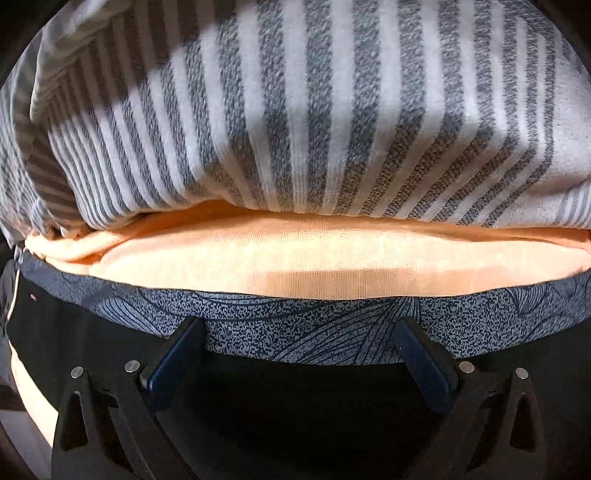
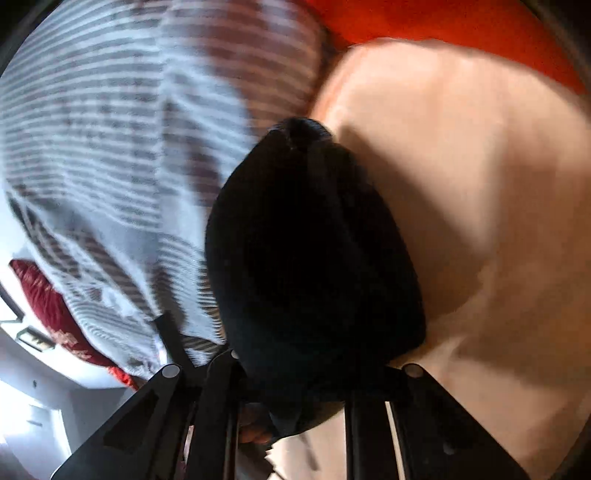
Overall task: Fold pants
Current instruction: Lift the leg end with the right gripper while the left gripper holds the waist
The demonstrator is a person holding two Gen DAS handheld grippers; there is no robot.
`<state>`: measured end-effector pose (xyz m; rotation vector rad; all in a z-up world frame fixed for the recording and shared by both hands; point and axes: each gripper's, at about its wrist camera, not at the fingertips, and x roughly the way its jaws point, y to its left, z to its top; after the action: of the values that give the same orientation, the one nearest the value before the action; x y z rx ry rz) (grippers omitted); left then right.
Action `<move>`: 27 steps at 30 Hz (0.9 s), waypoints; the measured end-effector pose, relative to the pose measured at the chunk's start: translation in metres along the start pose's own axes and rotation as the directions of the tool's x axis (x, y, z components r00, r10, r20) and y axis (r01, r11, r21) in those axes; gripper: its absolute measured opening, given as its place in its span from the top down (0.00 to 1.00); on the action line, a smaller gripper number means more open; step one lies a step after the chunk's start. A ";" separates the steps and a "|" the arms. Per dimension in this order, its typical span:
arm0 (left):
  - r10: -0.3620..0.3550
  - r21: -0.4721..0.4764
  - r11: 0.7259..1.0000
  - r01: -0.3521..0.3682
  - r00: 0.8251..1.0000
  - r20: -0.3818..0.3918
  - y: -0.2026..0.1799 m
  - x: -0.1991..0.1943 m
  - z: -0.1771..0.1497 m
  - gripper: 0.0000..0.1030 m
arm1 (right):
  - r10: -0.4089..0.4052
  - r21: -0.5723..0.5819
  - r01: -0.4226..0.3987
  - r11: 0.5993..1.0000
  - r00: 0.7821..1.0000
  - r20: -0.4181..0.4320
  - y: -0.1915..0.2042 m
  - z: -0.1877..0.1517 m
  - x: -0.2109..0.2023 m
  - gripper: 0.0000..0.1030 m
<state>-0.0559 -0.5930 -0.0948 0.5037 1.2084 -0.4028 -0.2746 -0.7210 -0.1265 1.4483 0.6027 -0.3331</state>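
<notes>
The pants are black cloth. In the left wrist view they (image 1: 110, 332) lie dark along the bottom, under and beside my left gripper (image 1: 299, 350). Its two blue pads (image 1: 173, 354) stand wide apart with nothing pinched; a grey speckled band with leaf lines (image 1: 314, 332) runs between them. In the right wrist view a thick bunch of the black pants (image 2: 306, 258) wraps my right gripper (image 2: 299, 155) and hides its fingertips. The jaws stand close together, shut on that cloth.
Grey-and-white striped bedding (image 1: 295, 110) rises behind a peach cloth (image 1: 332, 258). In the right wrist view the striped bedding (image 2: 110, 129) fills the left, peach cloth (image 2: 461, 184) the right, orange-red cloth (image 2: 443, 26) the top. A dark red cushion (image 2: 48, 306) lies at lower left.
</notes>
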 end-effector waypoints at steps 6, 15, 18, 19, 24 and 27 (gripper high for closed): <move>-0.046 0.042 0.998 0.046 0.999 -0.013 0.023 -0.031 -0.022 0.00 | 0.034 -0.095 -0.034 0.995 0.999 -0.006 0.043 -0.011 -0.002 0.85; -0.120 0.080 0.989 0.124 0.991 -0.061 0.043 -0.026 -0.059 0.00 | 0.003 -0.246 -0.017 0.969 0.998 -0.057 0.113 -0.050 0.024 0.85; -0.162 0.028 0.986 0.164 0.985 -0.066 0.078 -0.035 -0.056 0.00 | -0.047 -0.336 0.024 0.942 0.997 -0.061 0.144 -0.071 0.041 0.85; -0.165 0.017 0.986 0.166 0.985 -0.050 0.094 -0.041 -0.055 0.00 | -0.066 -0.364 0.038 0.931 0.996 -0.065 0.153 -0.077 0.048 0.85; -0.117 -0.033 0.993 0.116 0.993 -0.012 0.182 -0.053 -0.056 0.00 | -0.187 -0.507 0.119 0.854 0.979 -0.084 0.193 -0.125 0.098 0.85; -0.082 -0.089 0.993 0.079 0.996 -0.033 0.236 -0.047 -0.063 0.00 | -0.283 -0.579 0.189 0.793 0.956 -0.076 0.204 -0.154 0.137 0.85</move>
<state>0.0098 -0.3613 -0.0313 0.3888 1.2793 -0.4086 -0.0780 -0.5265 -0.0386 0.8218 0.9313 -0.2056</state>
